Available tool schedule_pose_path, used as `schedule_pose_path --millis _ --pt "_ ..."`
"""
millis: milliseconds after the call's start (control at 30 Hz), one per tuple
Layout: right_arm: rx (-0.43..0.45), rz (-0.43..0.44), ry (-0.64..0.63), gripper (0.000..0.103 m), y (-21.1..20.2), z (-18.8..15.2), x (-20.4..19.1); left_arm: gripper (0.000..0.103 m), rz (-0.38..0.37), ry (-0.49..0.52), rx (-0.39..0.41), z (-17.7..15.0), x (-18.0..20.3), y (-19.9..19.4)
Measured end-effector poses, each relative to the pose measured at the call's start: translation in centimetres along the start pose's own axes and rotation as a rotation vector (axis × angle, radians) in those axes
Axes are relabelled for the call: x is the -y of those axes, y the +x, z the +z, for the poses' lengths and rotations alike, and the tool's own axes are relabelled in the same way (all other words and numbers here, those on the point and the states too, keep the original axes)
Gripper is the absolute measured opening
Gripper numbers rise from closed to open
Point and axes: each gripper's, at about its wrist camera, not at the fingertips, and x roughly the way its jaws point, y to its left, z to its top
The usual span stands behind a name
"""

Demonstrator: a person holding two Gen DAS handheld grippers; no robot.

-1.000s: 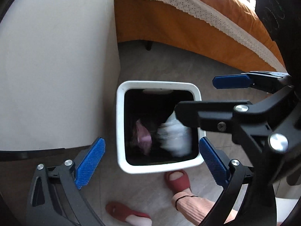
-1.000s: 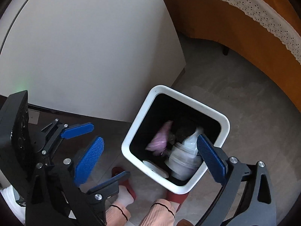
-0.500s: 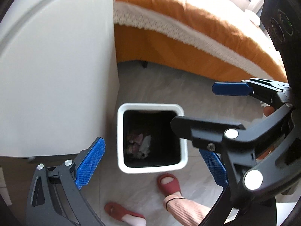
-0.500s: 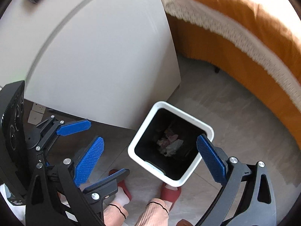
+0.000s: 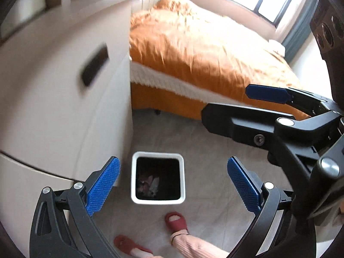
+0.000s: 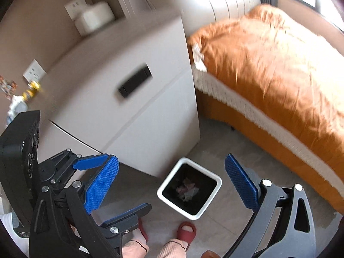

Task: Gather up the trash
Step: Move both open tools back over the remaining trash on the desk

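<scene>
Below, on the grey tiled floor (image 5: 210,150): one white square-rimmed plastic trash bin (image 5: 158,201) with a dark interior, standing just beside the front corner of the white bedside cabinet (image 6: 154,129). Contents: a small heap of crumpled pink and white trash (image 5: 149,186) at the bottom, too blurred for me to itemise.

Left gripper (image 5: 172,186): blue-padded black tongs, spread wide, holding nothing; the bin shows directly between and beneath its pads, so I judge this hand the better centred over the opening.

Right gripper (image 6: 171,186): same make, also spread wide and empty; the bin (image 6: 189,212) sits between its pads too, turned corner-on, slightly toward the right pad.

Long axis: none to speak of, the bin mouth being near square.

Outward: the black rectangular remote-like object (image 6: 135,82) lies on the cabinet top, up and to the left of both tongs, long axis slanting; I judge it no trash. Red slippers (image 5: 177,222) close to the bin. Orange satin bed with white lace trim (image 5: 204,49) to the right, well apart. No loose trash visible outside the bin.
</scene>
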Motion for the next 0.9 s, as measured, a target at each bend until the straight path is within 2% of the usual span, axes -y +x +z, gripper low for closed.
schedule_pose_path --millis 333,467,900 --pt "0.124 0.032 -0.051 0.099 -7.2 4.0 -3.4 0.098 0.083 -0.056 0.127 3.1 -1.0 -10.0" --pt "0.171 0.061 -0.072 0.099 -9.4 5.4 -4.9 0.098 0.083 -0.077 0.166 4.0 -1.9 -13.1" --pt "0.28 0.173 -0.2 0.099 -13.0 10.2 -11.8 0.098 0.212 -0.092 0.307 5.7 -4.9 -21.9"
